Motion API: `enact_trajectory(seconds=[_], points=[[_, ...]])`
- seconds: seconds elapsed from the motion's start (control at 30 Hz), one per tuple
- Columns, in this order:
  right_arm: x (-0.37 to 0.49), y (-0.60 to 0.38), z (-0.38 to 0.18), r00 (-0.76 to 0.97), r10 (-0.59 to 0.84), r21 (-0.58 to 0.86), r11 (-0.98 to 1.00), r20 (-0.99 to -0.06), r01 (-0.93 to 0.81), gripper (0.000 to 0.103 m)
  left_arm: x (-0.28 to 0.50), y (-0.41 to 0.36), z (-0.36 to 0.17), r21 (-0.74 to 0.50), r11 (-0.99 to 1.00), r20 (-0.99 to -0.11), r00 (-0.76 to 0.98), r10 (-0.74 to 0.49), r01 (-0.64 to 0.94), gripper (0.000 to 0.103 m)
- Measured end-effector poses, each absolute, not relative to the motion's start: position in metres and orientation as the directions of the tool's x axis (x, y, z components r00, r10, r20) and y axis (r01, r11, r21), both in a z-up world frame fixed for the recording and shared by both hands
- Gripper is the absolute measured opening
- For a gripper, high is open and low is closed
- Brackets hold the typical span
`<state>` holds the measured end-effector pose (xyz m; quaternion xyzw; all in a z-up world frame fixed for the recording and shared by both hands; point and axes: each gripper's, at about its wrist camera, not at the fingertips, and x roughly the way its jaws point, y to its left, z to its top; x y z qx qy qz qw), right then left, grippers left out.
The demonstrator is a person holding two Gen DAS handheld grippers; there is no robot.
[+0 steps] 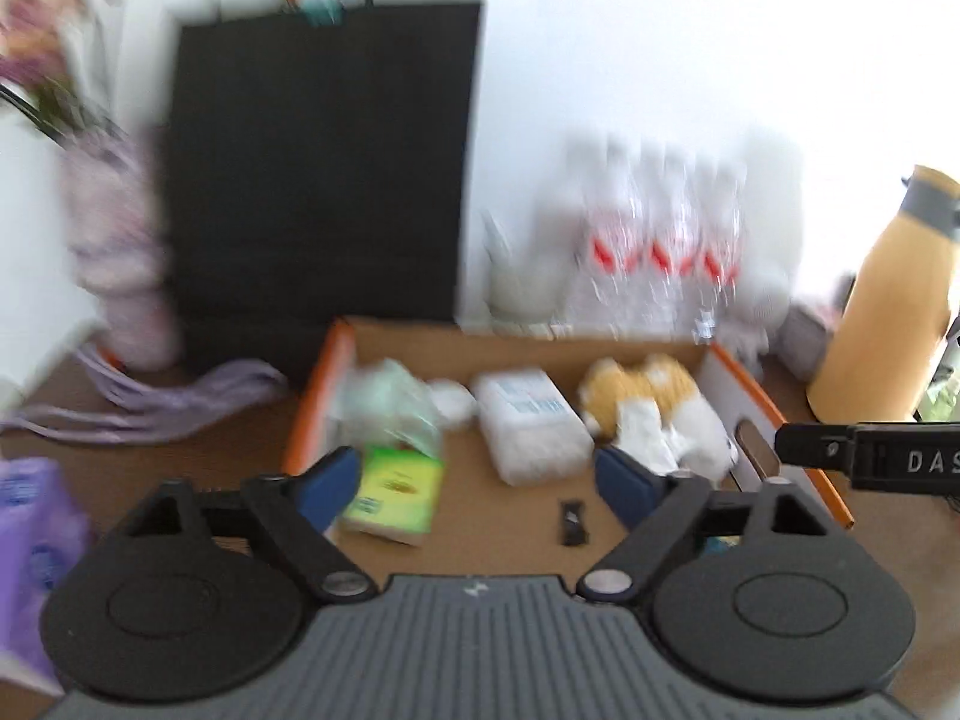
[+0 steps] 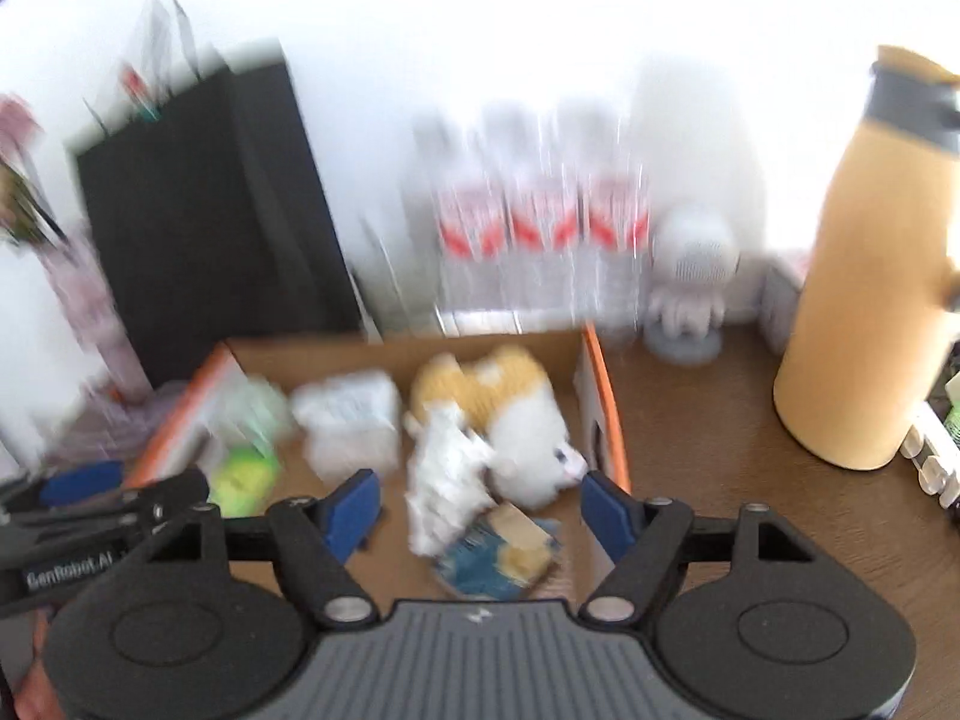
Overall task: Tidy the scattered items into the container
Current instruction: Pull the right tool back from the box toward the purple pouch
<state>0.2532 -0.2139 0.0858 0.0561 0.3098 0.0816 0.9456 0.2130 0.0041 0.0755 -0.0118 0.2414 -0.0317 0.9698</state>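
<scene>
An open cardboard box (image 1: 780, 414) with orange edges lies on the brown table; it also shows in the right wrist view (image 2: 606, 384). Inside lie a green packet (image 1: 396, 492), a white tissue pack (image 1: 534, 420), a yellow and white plush toy (image 1: 648, 396), crumpled white wrap (image 2: 447, 468), a small black item (image 1: 573, 522) and a blue and yellow packet (image 2: 504, 558). My left gripper (image 1: 477, 483) is open and empty above the box's near side. My right gripper (image 2: 480, 510) is open and empty over the box's right part. Both views are blurred.
A black bag (image 1: 318, 168) stands behind the box. Clear bottles with red labels (image 1: 660, 246) line the wall. A tall yellow flask (image 2: 870, 276) stands right, a small white figure (image 2: 690, 294) beside it. A purple packet (image 1: 30, 546) and lilac cloth (image 1: 180, 396) lie left.
</scene>
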Motion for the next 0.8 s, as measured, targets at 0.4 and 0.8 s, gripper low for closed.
enact_trajectory(seconds=[0.4, 0.8], points=[[0.127, -0.195, 0.038, 0.881, 0.215, 0.136, 0.975, -0.421, -0.174, 0.088, 0.101, 0.003, 0.056, 0.061, 0.998, -0.37, 0.928, 0.036, -0.014, 0.103], [0.096, -0.19, 0.009, 0.854, 0.237, 0.133, 0.971, -0.462, -0.198, 0.089, 0.083, 0.021, 0.04, -0.003, 0.999, -0.438, 0.898, 0.044, -0.051, 0.103]])
